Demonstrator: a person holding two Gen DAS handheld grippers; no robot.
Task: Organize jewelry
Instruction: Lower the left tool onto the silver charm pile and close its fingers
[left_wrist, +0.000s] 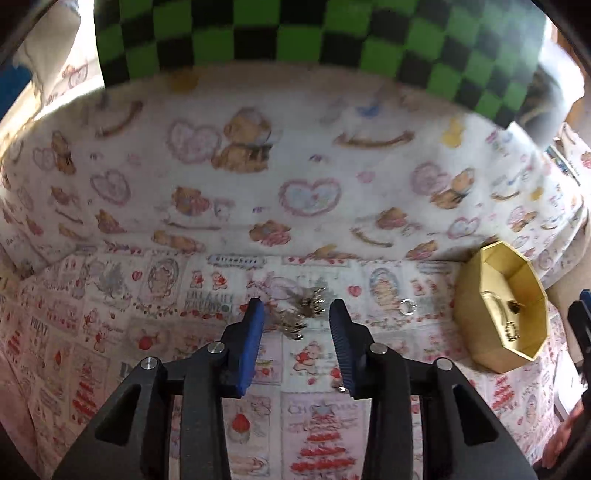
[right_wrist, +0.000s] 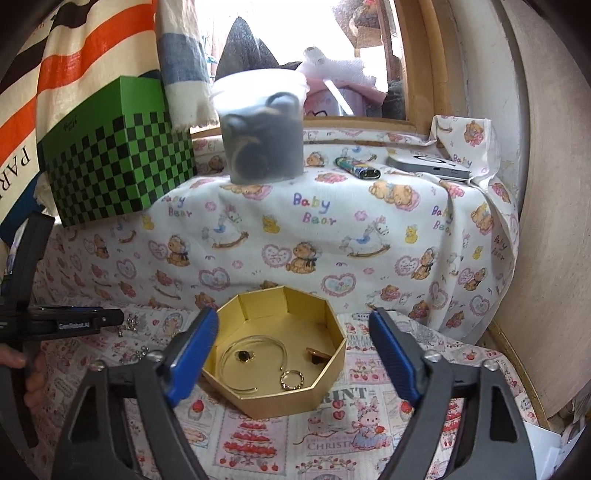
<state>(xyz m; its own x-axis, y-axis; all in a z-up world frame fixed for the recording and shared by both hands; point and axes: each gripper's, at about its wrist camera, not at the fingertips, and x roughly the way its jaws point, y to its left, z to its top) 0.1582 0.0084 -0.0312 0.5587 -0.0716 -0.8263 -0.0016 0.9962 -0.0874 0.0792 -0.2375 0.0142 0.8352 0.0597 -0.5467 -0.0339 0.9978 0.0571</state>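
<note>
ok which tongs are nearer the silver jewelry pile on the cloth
Left. The left tongs are open right around the tangled silver jewelry pile; the right tongs are open over the gold octagonal box, beside it.

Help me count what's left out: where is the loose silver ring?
In the left wrist view the silver ring lies on the patterned cloth, right of the open left gripper and just left of the gold octagonal box.
</note>
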